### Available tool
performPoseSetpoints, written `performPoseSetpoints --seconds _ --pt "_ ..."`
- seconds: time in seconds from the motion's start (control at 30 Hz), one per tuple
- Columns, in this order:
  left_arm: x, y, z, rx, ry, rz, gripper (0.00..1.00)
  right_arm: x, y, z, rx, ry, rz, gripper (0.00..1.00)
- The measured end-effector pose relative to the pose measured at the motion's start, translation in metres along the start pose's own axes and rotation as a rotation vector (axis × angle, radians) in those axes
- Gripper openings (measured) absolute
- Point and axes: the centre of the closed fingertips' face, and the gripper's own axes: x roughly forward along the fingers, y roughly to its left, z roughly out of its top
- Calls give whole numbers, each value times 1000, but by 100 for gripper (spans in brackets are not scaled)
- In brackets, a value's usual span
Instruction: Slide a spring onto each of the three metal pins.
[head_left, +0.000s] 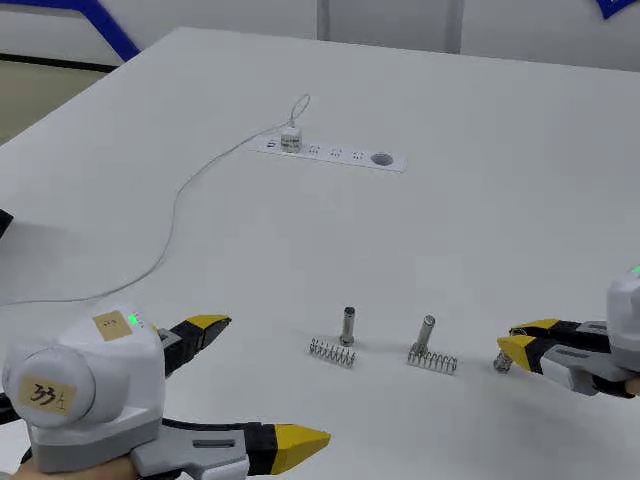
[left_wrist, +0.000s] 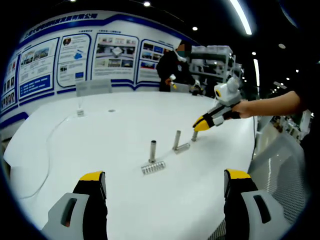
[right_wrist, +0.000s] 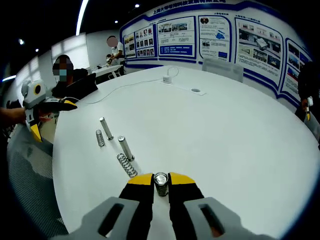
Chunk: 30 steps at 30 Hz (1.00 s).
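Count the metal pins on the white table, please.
3. In the head view, the left pin and the middle pin stand upright, alone; the third pin is held in the right gripper. None seems hidden.

Smooth, matt white across the table (head_left: 480, 110), with a faint sheen. Bare bright metal, polished and smooth, on the left pin (head_left: 348, 325) and right pin (head_left: 427, 332). Thin grey coiled wire in the left spring (head_left: 332, 351) and right spring (head_left: 433, 360). Mirror gloss on the head of the third pin (right_wrist: 161, 178). Smooth yellow plastic-looking tips and matt grey shells on the right gripper (right_wrist: 161, 183) and left gripper (left_wrist: 164, 176). White plastic on the far power strip (head_left: 335, 155).
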Motion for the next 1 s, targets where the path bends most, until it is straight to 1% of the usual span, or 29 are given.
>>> performPoseSetpoints --seconds 0.1,0.27,0.33,0.47,0.6,0.73,0.8,0.87,1.0 --pt "0 0 -1 -1 4 2 100 1 -1 -3 11 4 -9 12" --pt "0 1 -1 -2 6 6 100 3 0 -7 -16 20 -10 12" --pt "0 1 -3 0 13 5 100 3 -1 -7 -15 15 -11 12" --pt "0 0 -2 0 11 3 100 3 -3 -7 -13 15 -12 12" --pt "-1 1 -2 -3 10 5 100 3 -3 -8 -40 26 -17 12" --pt "-1 0 -4 -6 17 -1 100 2 -6 -9 -40 28 -24 17" --pt "0 -1 -6 2 30 -3 100 0 -6 -8 -36 19 -26 17" --pt "0 -1 -6 6 30 -3 100 -4 -3 -4 -32 10 -24 17" --pt "-1 -1 -5 8 26 0 100 -11 -1 7 -19 -38 -27 19"
